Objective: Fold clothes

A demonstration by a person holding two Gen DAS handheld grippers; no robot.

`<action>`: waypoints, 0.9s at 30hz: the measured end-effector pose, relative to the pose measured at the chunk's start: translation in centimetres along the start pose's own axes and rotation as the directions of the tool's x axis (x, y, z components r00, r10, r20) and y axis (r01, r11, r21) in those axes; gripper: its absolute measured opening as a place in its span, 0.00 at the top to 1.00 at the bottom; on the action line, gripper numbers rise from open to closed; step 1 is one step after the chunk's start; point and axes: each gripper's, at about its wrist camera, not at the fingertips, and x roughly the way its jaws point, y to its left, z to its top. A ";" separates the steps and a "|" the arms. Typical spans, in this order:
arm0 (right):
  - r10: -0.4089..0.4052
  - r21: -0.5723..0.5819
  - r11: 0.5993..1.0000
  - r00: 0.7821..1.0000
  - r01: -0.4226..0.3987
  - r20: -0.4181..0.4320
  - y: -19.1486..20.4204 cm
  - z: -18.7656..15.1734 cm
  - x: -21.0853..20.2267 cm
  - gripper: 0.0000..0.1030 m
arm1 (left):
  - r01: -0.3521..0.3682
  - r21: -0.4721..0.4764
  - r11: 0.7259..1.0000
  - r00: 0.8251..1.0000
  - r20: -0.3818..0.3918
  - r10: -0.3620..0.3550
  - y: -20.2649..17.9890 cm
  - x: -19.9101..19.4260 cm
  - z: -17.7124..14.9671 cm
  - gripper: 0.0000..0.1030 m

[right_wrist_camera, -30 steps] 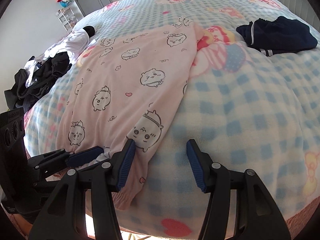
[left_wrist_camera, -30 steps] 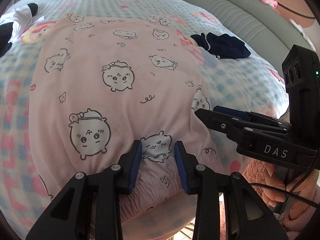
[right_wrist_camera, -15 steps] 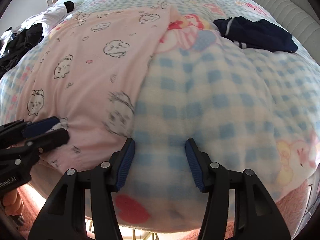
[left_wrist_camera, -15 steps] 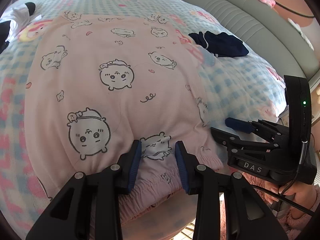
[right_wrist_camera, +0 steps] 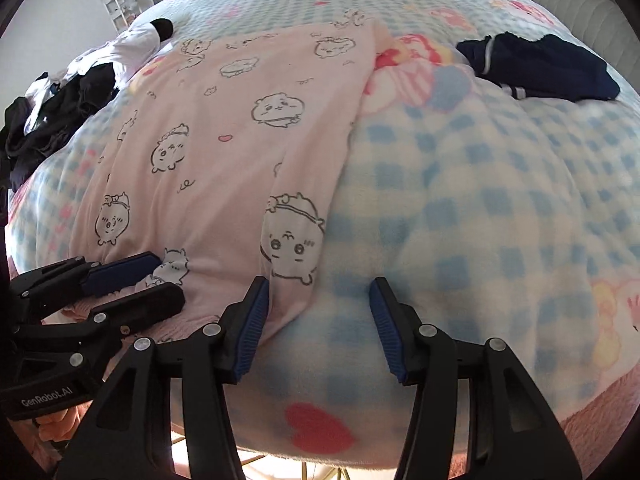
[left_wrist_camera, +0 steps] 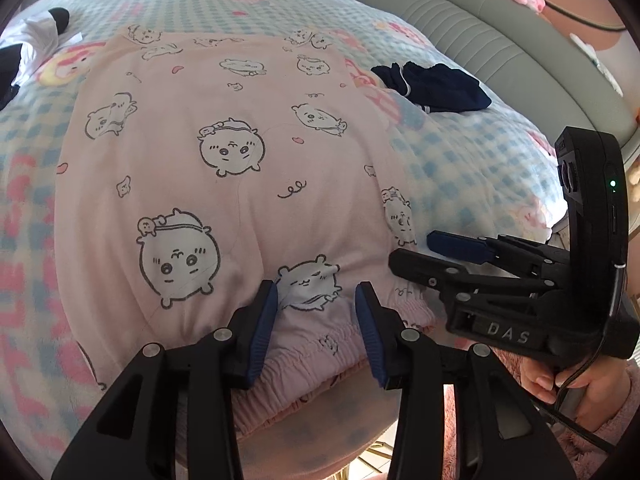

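Observation:
Pink pyjama trousers (left_wrist_camera: 240, 152) printed with cartoon animals lie spread flat on the checked blanket, waistband toward me. My left gripper (left_wrist_camera: 316, 304) is open, its blue pads straddling the fabric just above the elastic waistband. My right gripper (right_wrist_camera: 320, 308) is open too. Its left pad rests at the right edge of the trousers (right_wrist_camera: 224, 152) and its right pad over bare blanket. In the left wrist view the right gripper (left_wrist_camera: 424, 250) sits beside the waistband's right corner. The left gripper (right_wrist_camera: 148, 280) shows at the lower left of the right wrist view.
A blue-and-white checked blanket (right_wrist_camera: 480, 200) covers the bed. A crumpled navy garment (left_wrist_camera: 436, 88) lies at the far right, near the grey padded headboard (left_wrist_camera: 500, 40). Dark and white clothes (right_wrist_camera: 60, 96) are piled at the far left. A hand (left_wrist_camera: 580, 384) holds the right gripper.
The right gripper swung off over bare blanket, then came back left to the trousers' right edge. The left gripper stayed open over the waistband, hardly moving.

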 end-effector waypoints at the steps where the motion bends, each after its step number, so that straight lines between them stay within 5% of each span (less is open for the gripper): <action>1: -0.020 0.004 1.000 1.000 0.020 -0.006 -0.3 -0.3 0.1 0.49 | 0.000 -0.003 1.000 1.000 0.007 0.000 0.0 -0.3 0.0 0.59; 3: -0.038 0.028 0.999 0.999 0.038 -0.019 -1.2 -0.8 0.2 0.51 | 0.001 -0.008 1.000 1.000 0.021 -0.001 0.0 -0.8 -0.1 0.59; 8: 0.104 0.136 0.984 0.992 -0.112 0.068 -2.4 -0.3 -2.3 0.50 | 0.003 -0.020 1.000 0.998 0.057 -0.002 0.0 -2.0 -0.3 0.56; 12: 0.224 0.093 0.967 0.966 -0.237 0.126 -0.5 0.1 -3.7 0.44 | -0.058 -0.048 0.997 0.979 0.194 0.066 0.5 -6.5 0.2 0.56; 15: 0.212 0.052 0.976 0.977 -0.213 0.027 1.0 -0.5 -1.0 0.44 | -0.046 -0.126 0.991 0.988 0.139 0.063 3.0 -6.7 -0.4 0.56; 17: 0.208 0.080 0.975 0.978 -0.207 -0.012 0.5 -1.1 0.6 0.44 | -0.167 -0.150 0.974 0.983 0.049 0.176 4.2 -5.6 -1.7 0.57; 20: 0.200 0.132 0.971 0.980 -0.197 -0.008 -1.2 -0.8 -0.5 0.58 | -0.374 -0.195 0.907 0.923 0.016 0.384 5.0 -7.1 -3.4 0.60; 22: 0.179 0.156 0.971 0.984 -0.180 0.024 -2.1 -0.9 -1.8 0.60 | -0.348 -0.235 0.908 0.927 0.057 0.370 5.3 -9.0 -3.6 0.59; 26: 0.321 0.204 0.922 0.945 -0.328 0.066 -2.4 -0.8 -2.4 0.53 | -0.109 -0.282 0.953 0.982 0.120 0.148 6.0 -9.4 -3.0 0.58; 27: 0.310 0.192 0.930 0.949 -0.314 0.052 -1.7 -0.7 -2.2 0.53 | -0.068 -0.292 0.954 0.988 0.110 0.105 6.0 -8.9 -2.8 0.58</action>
